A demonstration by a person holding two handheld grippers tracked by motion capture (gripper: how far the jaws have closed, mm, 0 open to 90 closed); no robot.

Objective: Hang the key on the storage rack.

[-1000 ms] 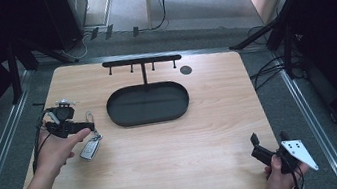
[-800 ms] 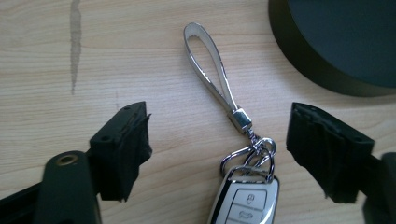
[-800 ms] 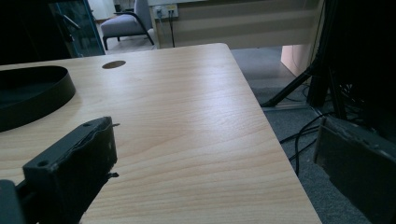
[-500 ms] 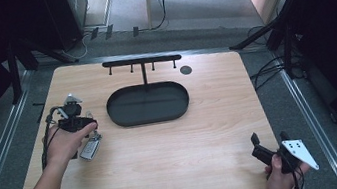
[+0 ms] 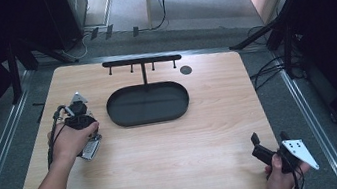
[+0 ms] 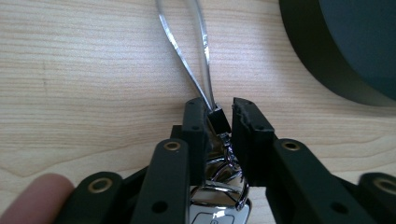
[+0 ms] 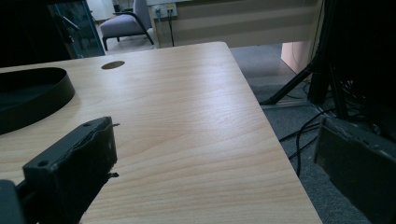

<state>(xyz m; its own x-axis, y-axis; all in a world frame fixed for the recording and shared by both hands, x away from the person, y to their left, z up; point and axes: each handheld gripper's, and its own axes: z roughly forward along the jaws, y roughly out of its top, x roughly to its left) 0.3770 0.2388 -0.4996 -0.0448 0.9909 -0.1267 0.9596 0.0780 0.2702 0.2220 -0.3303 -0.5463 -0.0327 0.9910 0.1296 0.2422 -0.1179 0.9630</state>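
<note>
**Left claw on car key, right claw idle**

Left claw (image 6: 219,126) is clamped on a car key fob (image 6: 219,200), jaws pinching the small black connector at the base of its wire loop (image 6: 187,51). Fob lies on the tabletop (image 5: 174,144), left of the black oval tray (image 5: 147,103). Right claw (image 5: 269,141) sits at the near right corner, jaws wide apart, nothing between them.

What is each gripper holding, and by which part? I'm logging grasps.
Left gripper: the car key, pinched at the small black clasp joining its wire loop. Right gripper: open, holding nothing.
</note>
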